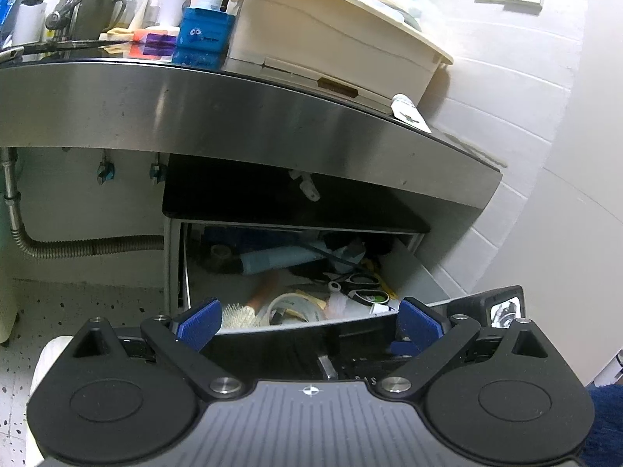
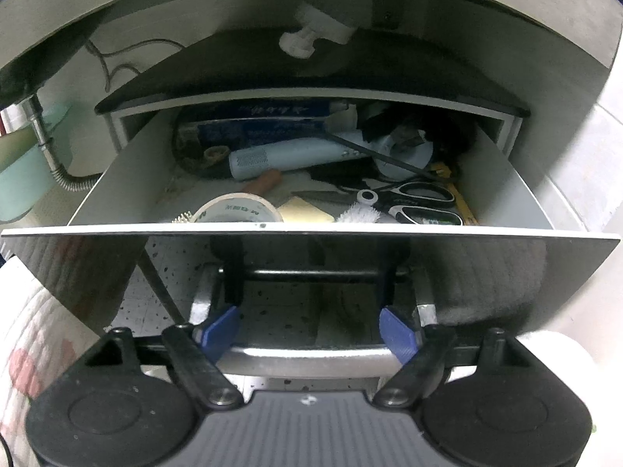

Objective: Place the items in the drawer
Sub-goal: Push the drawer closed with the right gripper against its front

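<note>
The drawer (image 2: 117, 190) under the steel counter stands pulled out and holds several things: scissors (image 2: 420, 198), a tape roll (image 2: 237, 210), a pale blue tube (image 2: 292, 155), a hairbrush (image 1: 237, 315). My right gripper (image 2: 311, 330) is open, its blue fingers (image 2: 220, 330) on either side of the drawer's metal bar handle (image 2: 307, 358), close in front of the glossy black drawer front. My left gripper (image 1: 307, 323) is open and empty, just above the drawer's front edge (image 1: 311, 323). The right gripper's body shows at its right (image 1: 502, 307).
The steel counter (image 1: 233, 116) overhangs the drawer and carries a cream plastic box (image 1: 331, 39), a blue tin (image 1: 204, 35), bottles, a cup with toothbrushes and a small white tube (image 1: 409, 111) at its edge. A flexible metal hose (image 1: 78, 247) runs on the left. White tiled wall on the right.
</note>
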`<state>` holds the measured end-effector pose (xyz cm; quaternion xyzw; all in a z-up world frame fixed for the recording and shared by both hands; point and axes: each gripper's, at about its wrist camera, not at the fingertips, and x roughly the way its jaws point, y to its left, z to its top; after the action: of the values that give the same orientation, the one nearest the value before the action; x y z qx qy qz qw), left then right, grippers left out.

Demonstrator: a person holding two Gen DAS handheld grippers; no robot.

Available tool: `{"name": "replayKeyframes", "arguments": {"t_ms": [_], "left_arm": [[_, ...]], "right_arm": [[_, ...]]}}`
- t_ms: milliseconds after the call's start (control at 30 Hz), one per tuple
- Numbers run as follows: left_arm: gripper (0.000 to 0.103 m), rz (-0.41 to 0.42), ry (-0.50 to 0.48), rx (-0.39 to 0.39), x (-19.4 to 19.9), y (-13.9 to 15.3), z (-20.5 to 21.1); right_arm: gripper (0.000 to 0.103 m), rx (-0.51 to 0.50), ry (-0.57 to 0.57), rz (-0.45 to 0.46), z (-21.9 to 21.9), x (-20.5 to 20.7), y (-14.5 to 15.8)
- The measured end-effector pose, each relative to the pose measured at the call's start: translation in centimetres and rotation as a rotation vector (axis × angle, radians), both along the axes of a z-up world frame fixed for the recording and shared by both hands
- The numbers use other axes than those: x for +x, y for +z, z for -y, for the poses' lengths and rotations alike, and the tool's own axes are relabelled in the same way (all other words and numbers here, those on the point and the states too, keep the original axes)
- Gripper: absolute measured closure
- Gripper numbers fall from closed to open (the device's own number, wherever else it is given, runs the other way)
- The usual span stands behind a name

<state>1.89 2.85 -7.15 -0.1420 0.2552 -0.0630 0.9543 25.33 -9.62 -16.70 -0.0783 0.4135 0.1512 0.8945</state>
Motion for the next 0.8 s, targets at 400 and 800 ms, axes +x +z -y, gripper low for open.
{"name": "replayKeyframes", "arguments": {"t_ms": [400,800], "left_arm": [[0.005,-0.028,0.006,-0.007,0.3,-0.4,-0.3],[0.005,0.008,-0.018,0.069,-0.7,0.3,1.2]], "right_arm": [[0.022,0.013,0.003,0.046,-0.3,0.9,-0.2],[0.022,0.018,0.002,0.061,-0.3,1.2,-0.6]]}}
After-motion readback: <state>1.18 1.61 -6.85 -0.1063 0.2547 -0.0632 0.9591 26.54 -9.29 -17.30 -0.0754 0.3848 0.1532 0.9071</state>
